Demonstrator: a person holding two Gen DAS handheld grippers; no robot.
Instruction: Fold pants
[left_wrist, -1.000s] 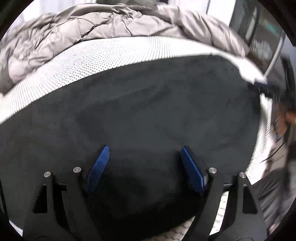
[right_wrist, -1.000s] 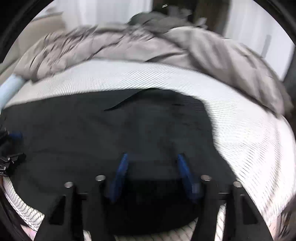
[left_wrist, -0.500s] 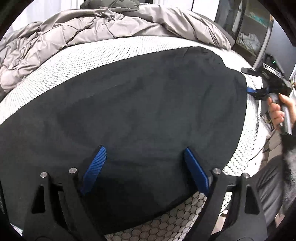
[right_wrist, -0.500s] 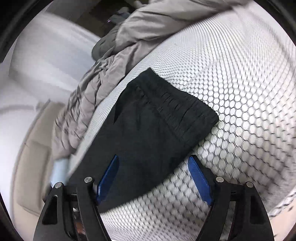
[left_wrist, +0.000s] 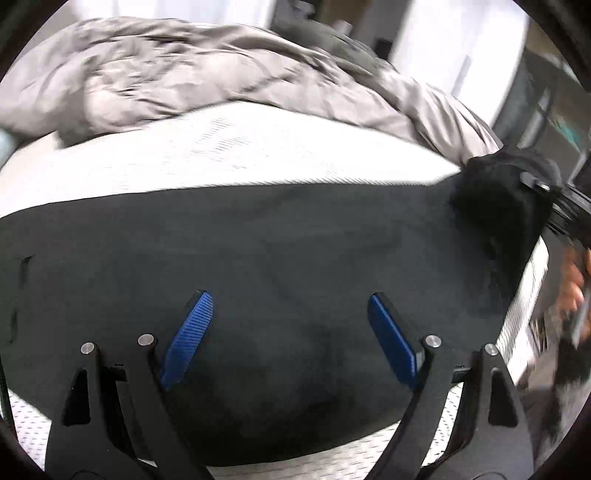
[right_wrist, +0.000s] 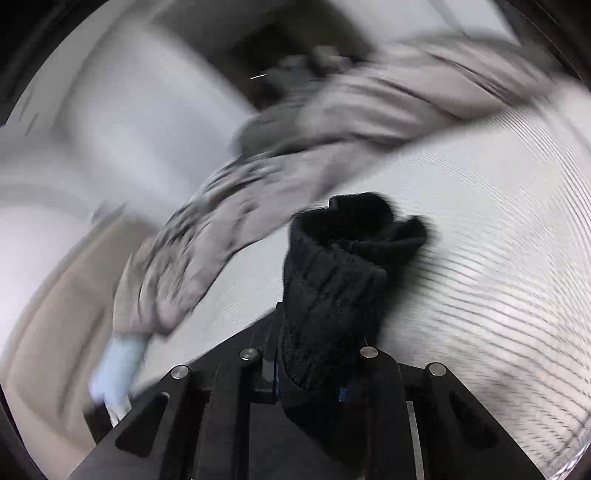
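Black pants (left_wrist: 280, 258) lie spread flat across a white mesh mattress (left_wrist: 240, 147). My left gripper (left_wrist: 291, 339) is open, its blue pads (left_wrist: 188, 339) hovering low over the near part of the pants. My right gripper (right_wrist: 310, 376) is shut on a bunched end of the pants (right_wrist: 340, 266) and holds it lifted off the mattress (right_wrist: 498, 258). That gripper also shows at the right edge of the left wrist view (left_wrist: 546, 199), with the raised black cloth (left_wrist: 495, 192) in it. The right wrist view is blurred.
A crumpled grey duvet (left_wrist: 207, 77) lies along the far side of the mattress, also in the right wrist view (right_wrist: 229, 221). A light blue object (right_wrist: 118, 365) sits at the left. The mattress edge and dark furniture (left_wrist: 554, 110) are at the right.
My right gripper went from open above the pants' end to shut on it and has lifted the bunched cloth. My left gripper stayed open over the pants and shifted slightly.
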